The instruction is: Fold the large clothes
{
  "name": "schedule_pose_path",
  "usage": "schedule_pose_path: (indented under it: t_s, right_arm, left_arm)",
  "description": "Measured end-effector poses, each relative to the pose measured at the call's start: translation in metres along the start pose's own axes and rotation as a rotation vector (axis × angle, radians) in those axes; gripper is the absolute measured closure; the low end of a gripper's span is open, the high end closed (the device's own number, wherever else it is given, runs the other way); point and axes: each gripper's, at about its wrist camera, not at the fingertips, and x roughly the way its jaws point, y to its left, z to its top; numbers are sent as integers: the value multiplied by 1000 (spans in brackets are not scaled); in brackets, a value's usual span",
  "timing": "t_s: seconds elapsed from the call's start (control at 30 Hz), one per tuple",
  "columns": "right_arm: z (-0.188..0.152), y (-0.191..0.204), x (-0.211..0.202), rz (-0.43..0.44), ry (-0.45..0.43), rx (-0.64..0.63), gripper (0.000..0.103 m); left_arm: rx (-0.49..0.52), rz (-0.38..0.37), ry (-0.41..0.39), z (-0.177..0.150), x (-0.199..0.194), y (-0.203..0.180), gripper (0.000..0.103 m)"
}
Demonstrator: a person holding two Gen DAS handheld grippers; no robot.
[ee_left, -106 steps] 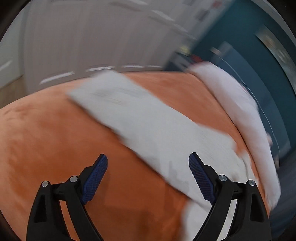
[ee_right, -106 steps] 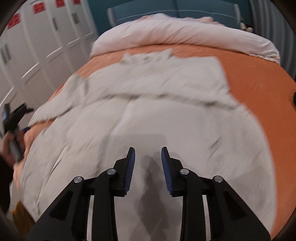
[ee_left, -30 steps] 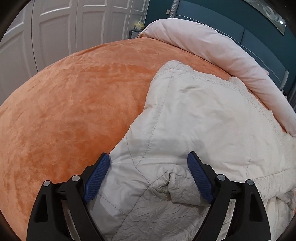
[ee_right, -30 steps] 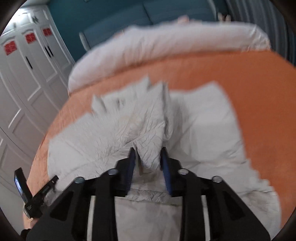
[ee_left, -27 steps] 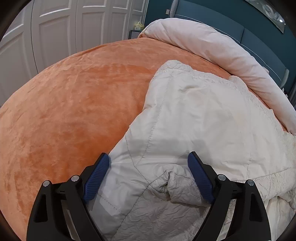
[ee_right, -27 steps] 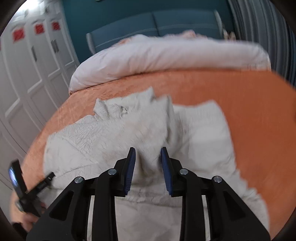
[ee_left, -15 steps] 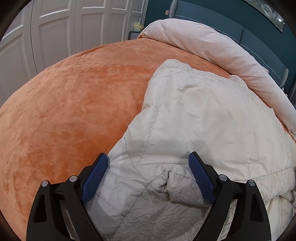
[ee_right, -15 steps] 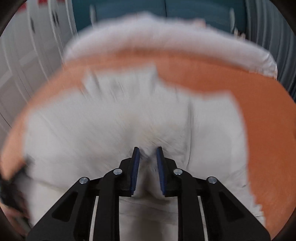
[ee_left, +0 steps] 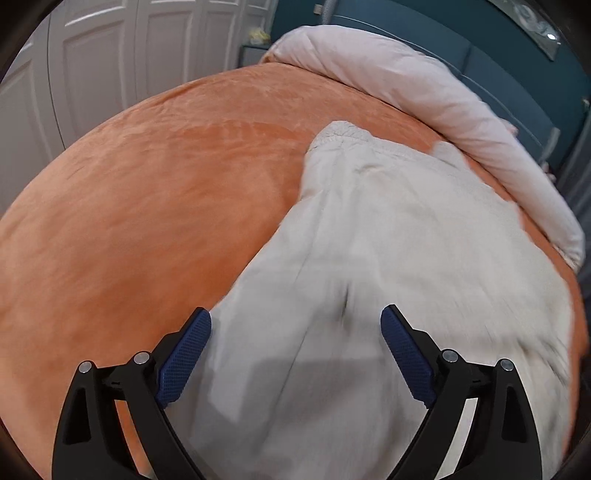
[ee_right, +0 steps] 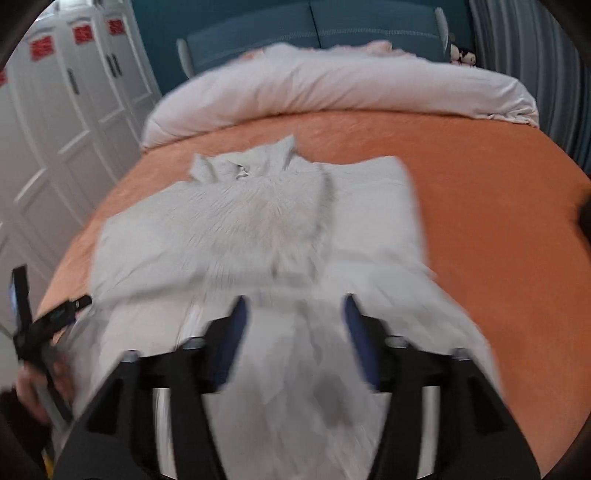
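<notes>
Released sleeve now apparently flat on coat [ee_right: 258,221]

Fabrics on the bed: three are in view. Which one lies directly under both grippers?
The pale grey coat. It lies spread on the orange bedspread, while the pink duvet is rolled up along the far end by the headboard.

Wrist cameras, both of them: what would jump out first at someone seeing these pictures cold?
A pale quilted garment, partly folded, lies spread across the middle of a bright orange bedspread. A long roll of pinkish-white duvet runs along the head of the bed, against a teal headboard. In front, the black left gripper and right gripper hang over the garment's near part, blue-padded jaws apart, nothing between them.
</notes>
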Motion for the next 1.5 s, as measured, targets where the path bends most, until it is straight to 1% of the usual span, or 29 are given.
schedule_pose_path:
  t_s: [0.03, 0.07, 0.1, 0.13, 0.2, 0.23, 0.27, 0.33, 0.4, 0.43, 0.5, 0.57, 0.63, 0.7, 0.73, 0.77, 0.8, 0.83, 0.87, 0.9, 0.97, 1.03, 1.1, 1.17, 1.23, 1.33, 1.4, 1.47, 1.5]
  right_arm:
    - [-18, -14, -26, 1, 2, 0, 38]
    - [-33, -24, -43, 0, 13, 4, 36]
    - [-51, -36, -62, -8, 31, 13, 35]
    - [-75, -53, -82, -34, 63, 31, 34]
    - [-112, -76, -107, -86, 110, 71, 32]
    - [-125, -83, -115, -94, 127, 97, 32]
    - [-144, -94, -125, -88, 154, 143, 31]
    - [-174, -109, -134, -71, 183, 224, 30]
    - [-188, -114, -131, -42, 205, 286, 30]
    - [-194, -116, -127, -5, 208, 324, 30]
    - [-202, -113, -124, 29, 202, 367, 30]
    - [-204, -110, -119, 55, 196, 389, 30]
    - [-202, -102, -110, 48, 190, 404, 26]
    - [-201, -98, -106, 48, 191, 412, 25]
    - [-199, -98, -105, 49, 191, 416, 25]
    - [-199, -96, -105, 57, 191, 427, 30]
    - [-198, -96, -105, 69, 193, 433, 44]
    - [-199, -97, -106, 86, 200, 436, 52]
    - [-196, -94, -107, 109, 202, 431, 71]
    - [-193, -91, -111, 115, 194, 415, 81]
    - [-185, -82, -127, 120, 164, 357, 88]
    - [-180, -75, -149, 133, 145, 313, 90]
    - [-179, -68, -168, 124, 145, 249, 91]
    - [-183, -62, -194, 116, 169, 166, 91]
    - [-193, -59, -218, 114, 204, 106, 91]
    - [-221, -55, -255, 95, 293, 34, 91]
    - [-253, -49, -271, 56, 384, -9, 91]
    - [-284, -44, -278, 43, 465, -14, 91]
    - [-291, -44, -280, 41, 476, -13, 91]
  left_arm:
    - [-1, -27, 7, -7, -13, 7, 12]
    - [-12, -56, 20, -22, -38, 24, 12]
    - [-25, -62, 34, -33, -53, 36, 12]
    - [-42, -72, 51, -45, -66, 48, 12]
    - [-102, -80, 90, -75, -93, 77, 12]
    - [-129, -86, 100, -86, -100, 87, 12]
    - [-170, -94, 117, -103, -110, 99, 12]
    - [-219, -110, 150, -131, -120, 111, 12]
    - [-220, -121, 132, -151, -131, 112, 12]
    - [-211, -123, 122, -156, -135, 108, 12]
    - [-199, -139, 126, -162, -136, 101, 12]
    - [-185, -130, 136, -165, -134, 92, 12]
    - [-161, -125, 139, -165, -131, 83, 14]
    - [-154, -115, 137, -166, -131, 80, 28]
    - [-160, -128, 144, -166, -131, 79, 39]
    - [-169, -166, 162, -165, -132, 79, 57]
    - [-171, -195, 179, -165, -133, 77, 66]
    - [-158, -201, 185, -164, -136, 73, 77]
    - [-134, -194, 175, -164, -142, 70, 88]
    - [-105, -192, 164, -162, -148, 65, 92]
    - [-60, -216, 126, -161, -170, 59, 97]
    - [-3, -232, 100, -158, -196, 52, 98]
    - [60, -237, 99, -160, -220, 46, 98]
    - [122, -230, 122, -167, -244, 45, 98]
    - [179, -219, 168, -183, -270, 48, 98]
    - [189, -215, 241, -213, -299, 56, 98]
    - [172, -191, 290, -245, -319, 65, 98]
    - [118, -165, 343, -277, -324, 79, 98]
    - [78, -152, 364, -290, -324, 85, 98]
